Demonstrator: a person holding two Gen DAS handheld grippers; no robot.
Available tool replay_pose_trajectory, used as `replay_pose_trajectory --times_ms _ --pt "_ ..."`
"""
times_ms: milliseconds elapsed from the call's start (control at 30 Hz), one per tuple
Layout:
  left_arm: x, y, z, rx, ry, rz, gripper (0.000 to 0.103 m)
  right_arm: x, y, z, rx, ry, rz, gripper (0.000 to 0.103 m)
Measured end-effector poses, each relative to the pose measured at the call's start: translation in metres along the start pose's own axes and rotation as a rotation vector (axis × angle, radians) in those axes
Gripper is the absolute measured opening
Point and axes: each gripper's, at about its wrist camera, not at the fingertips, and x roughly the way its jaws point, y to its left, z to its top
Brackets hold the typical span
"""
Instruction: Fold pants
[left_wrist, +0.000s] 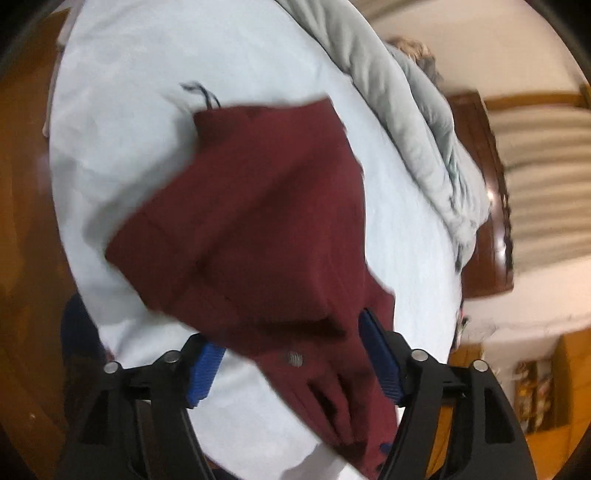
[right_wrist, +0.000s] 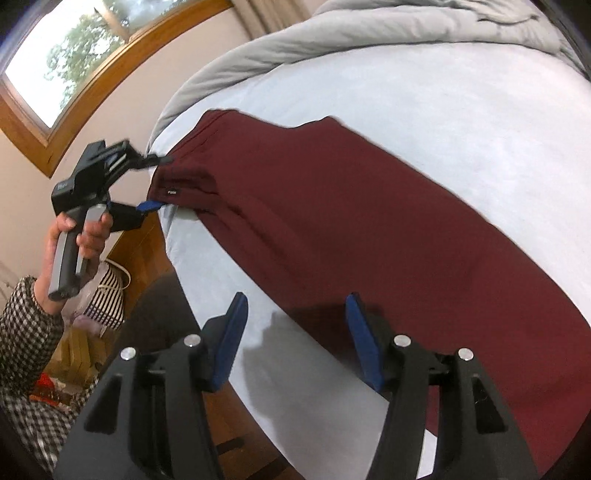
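Two blue-padded grippers are spread apart over the maroon knit pants (right_wrist: 332, 206), laid lengthwise on the pale blue bedsheet (right_wrist: 461, 122). The right gripper (right_wrist: 293, 343) is held empty over their near edge, probably to pinch it. The left gripper (left_wrist: 291, 358) straddles bunched waistband cloth unclamped. Beyond the pants, the grey quilted duvet (right_wrist: 280, 40) is pushed aside. The far hem is cut off.

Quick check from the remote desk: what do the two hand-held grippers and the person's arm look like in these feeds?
Both are matte black angular linkages with silver round pivot pins and ribbed blue finger pads. The right hand-held gripper shows this up close. The left hand-held gripper has a boxy black body and a grey-and-black pistol handle, gripped by a bare hand. The sleeve is black-and-white houndstooth. No cables are visible.
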Motion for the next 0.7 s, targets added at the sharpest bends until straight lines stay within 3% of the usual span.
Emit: replay_pose_trajectory --times_ms 67,167,267,333,367,467,600,667,700 --pt "-0.006 0.007 0.009 -0.03 0.002 -0.001 0.049 0.009 0.005 0.003 0.001 0.014 0.017 0.056" --pt "-0.011 -0.002 0.018 0.043 -0.008 0.022 0.037 0.019 0.009 0.004 0.014 0.036 0.033 0.056" --pt "-0.023 -0.042 0.025 0.201 -0.072 -0.014 0.03 0.023 0.012 0.002 0.016 0.057 0.034 0.056" --pt "-0.038 -0.042 0.033 0.267 -0.08 0.009 0.029 0.027 0.01 0.0 0.029 0.07 0.045 0.056" --pt "-0.03 -0.037 0.038 0.266 -0.06 0.061 0.029 0.028 0.01 0.0 0.035 0.072 0.049 0.056" --pt "0.0 0.002 0.053 0.175 0.037 0.173 0.027 0.032 0.005 -0.002 0.058 0.085 0.054 0.056" --pt "0.004 -0.006 0.05 0.256 0.03 0.187 0.031 0.036 0.005 -0.004 0.068 0.094 0.047 0.056" --pt "-0.003 -0.018 0.045 0.264 0.04 0.194 0.053 0.031 0.005 -0.003 0.079 0.08 0.046 0.056" --pt "-0.006 -0.024 0.041 0.271 0.024 0.207 0.056 0.026 0.004 -0.004 0.087 0.069 0.047 0.056"
